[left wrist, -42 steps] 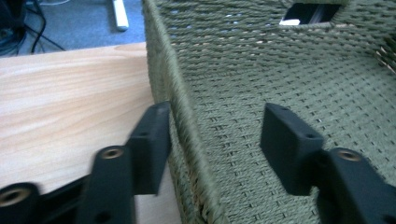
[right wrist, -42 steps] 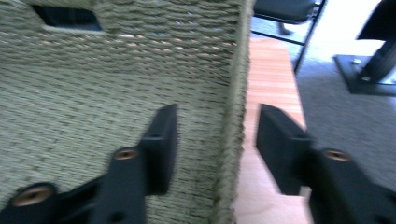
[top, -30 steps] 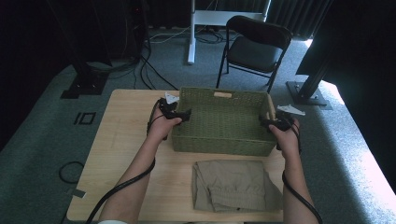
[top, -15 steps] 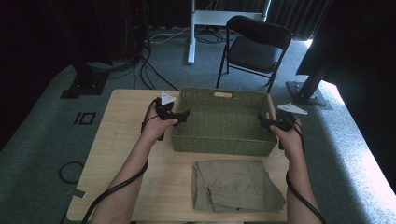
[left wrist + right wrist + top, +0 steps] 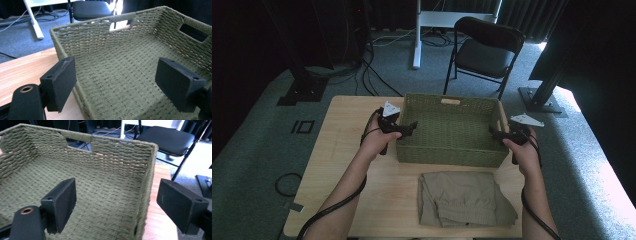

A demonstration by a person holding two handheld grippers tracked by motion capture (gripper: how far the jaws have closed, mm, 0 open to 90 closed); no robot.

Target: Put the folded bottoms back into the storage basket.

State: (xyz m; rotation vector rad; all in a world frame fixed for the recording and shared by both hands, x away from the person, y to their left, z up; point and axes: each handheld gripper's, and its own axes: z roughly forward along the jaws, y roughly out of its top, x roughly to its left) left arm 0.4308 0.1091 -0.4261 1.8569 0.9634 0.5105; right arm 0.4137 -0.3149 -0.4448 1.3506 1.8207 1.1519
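Your left gripper (image 5: 409, 126) spread wide, straddling left wall of green basket (image 5: 452, 149) mid-table. Your right gripper (image 5: 496, 132) likewise gaping astride right wall. Folded cloth (image 5: 464, 198) lies near basket's front.

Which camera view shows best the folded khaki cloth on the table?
The high view: the folded khaki cloth lies whole on the table, just in front of the green woven basket. The left and right gripper views look into the basket, away from the cloth.
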